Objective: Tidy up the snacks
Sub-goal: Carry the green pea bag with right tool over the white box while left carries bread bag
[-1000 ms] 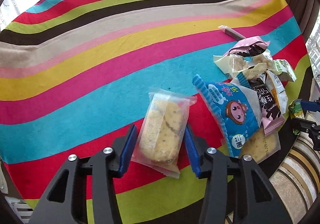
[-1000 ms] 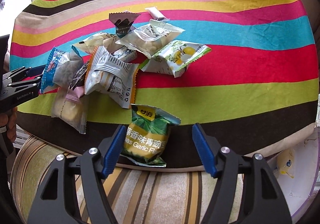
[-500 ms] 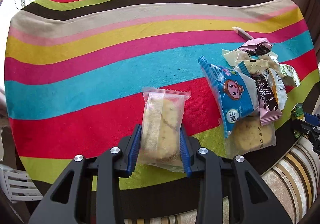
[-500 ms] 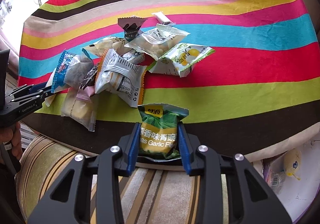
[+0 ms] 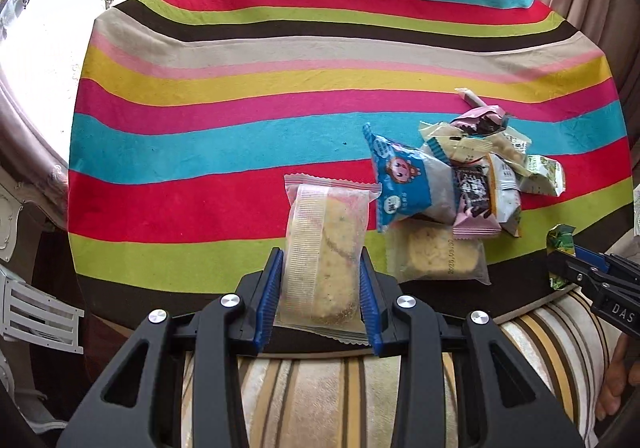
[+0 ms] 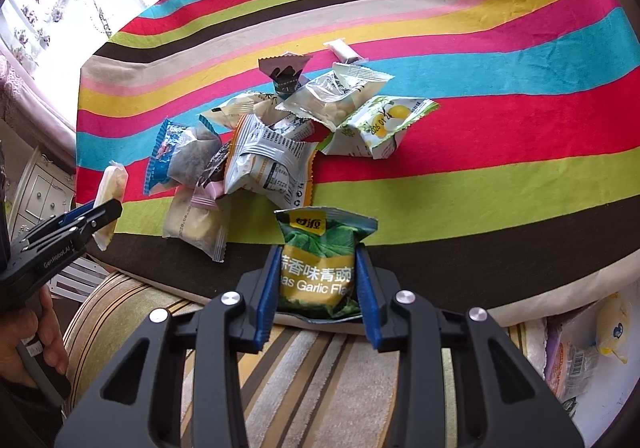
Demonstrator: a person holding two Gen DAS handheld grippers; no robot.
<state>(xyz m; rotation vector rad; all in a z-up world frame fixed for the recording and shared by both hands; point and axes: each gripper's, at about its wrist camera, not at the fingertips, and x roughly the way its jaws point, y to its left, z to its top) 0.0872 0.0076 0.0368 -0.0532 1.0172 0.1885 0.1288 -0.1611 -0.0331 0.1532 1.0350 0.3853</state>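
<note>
both sets of jaws have just closed. the left gripper now pinches the clear biscuit packet, and the right gripper clamps the green garlic pea bag; a second ago each lay loose between open jaws on the striped cloth. both now hang lifted over the near edge, clear of the snack pile, so sorting can likely start.

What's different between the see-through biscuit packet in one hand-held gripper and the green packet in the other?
The clear biscuit packet shows its pale biscuits through the wrapper; the green pea packet is opaque, printed green and yellow with lettering. The biscuit packet is longer and slimmer, the pea packet squatter and puffier. The left hand-held gripper holds the biscuits, the right hand-held gripper the peas. Both are clamped upright between blue pads.
</note>
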